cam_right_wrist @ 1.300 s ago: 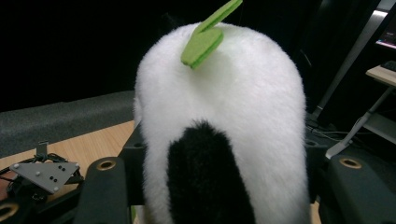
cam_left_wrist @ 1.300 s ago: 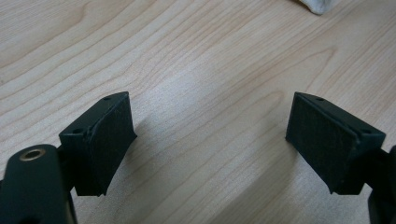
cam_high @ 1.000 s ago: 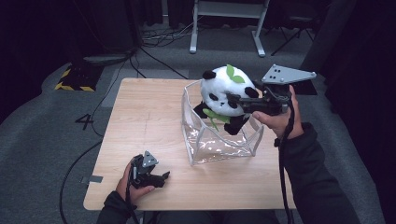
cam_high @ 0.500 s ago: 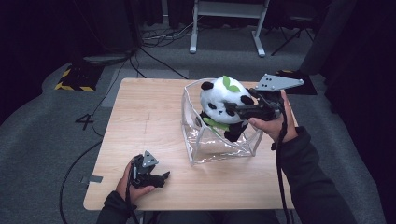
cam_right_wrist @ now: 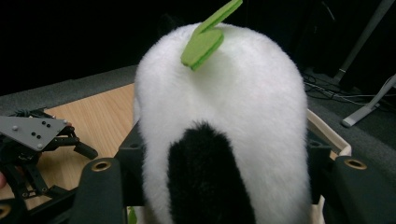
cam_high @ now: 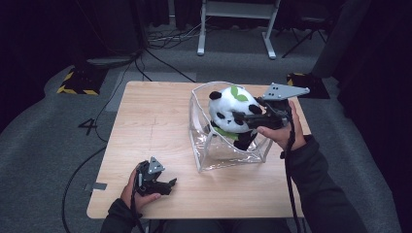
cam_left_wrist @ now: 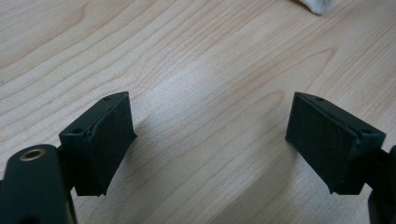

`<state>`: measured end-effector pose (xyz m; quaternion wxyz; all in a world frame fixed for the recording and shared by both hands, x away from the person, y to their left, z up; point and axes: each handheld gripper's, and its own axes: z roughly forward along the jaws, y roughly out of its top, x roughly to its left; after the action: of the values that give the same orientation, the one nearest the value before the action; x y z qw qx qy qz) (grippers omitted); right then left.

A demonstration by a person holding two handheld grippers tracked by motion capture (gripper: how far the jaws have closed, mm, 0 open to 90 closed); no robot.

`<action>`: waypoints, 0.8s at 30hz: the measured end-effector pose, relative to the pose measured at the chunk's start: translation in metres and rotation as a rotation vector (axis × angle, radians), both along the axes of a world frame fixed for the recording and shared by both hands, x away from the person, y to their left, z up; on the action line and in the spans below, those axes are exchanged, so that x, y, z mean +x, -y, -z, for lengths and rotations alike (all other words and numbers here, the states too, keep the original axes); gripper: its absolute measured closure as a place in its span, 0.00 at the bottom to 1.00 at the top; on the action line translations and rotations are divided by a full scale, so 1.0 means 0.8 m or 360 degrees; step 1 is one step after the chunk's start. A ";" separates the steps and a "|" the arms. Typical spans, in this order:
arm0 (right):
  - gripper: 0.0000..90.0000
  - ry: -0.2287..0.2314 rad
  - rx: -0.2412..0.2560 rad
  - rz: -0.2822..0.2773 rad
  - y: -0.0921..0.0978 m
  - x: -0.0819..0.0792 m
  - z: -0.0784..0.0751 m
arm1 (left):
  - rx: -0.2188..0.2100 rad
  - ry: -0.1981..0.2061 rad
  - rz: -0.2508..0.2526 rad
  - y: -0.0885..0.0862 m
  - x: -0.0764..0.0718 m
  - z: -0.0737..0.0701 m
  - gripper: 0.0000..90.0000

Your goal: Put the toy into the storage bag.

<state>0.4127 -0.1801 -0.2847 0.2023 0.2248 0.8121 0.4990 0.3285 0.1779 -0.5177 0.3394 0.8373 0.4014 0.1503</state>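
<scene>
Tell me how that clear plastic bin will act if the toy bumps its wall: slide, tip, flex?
The clear soft-walled plastic bin probably flexes: its rim looks wavy. It likely slides easily too, standing loose on the smooth wooden table, with the left gripper apart from it. The black-and-white plush panda, clamped in the right gripper, looks soft, so bumps should be gentle.

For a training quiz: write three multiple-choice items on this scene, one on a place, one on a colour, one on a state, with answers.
1. Where is the toy panda?
A. on the floor
B. held over the clear bag
C. beside the left gripper

2. What colour are the leaves on its head?
A. green
B. red
C. blue

3. How does the left gripper stand?
A. shut on the panda
B. shut on a cable
C. open, holding nothing

Answers: 1 B, the right gripper clamps it above the bag's mouth. 2 A, the right gripper view shows them green. 3 C, its jaws stand apart over bare table.
</scene>
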 end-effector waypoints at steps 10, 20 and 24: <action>0.43 -0.0026 -0.0009 0.0009 0.003 0.004 0.014 | 0.0000 0.0000 0.0000 0.000 0.000 0.000 0.17; 0.42 -0.0049 -0.0023 0.0020 0.005 0.006 0.028 | -0.0001 0.0000 0.0000 0.000 0.000 0.000 0.17; 0.42 -0.0059 -0.0035 0.0018 0.006 0.007 0.033 | -0.0001 0.0000 0.0000 0.000 0.000 0.000 0.17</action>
<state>0.4181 -0.1846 -0.3114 0.1926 0.2365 0.8199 0.4846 0.3285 0.1779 -0.5178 0.3397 0.8372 0.4015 0.1502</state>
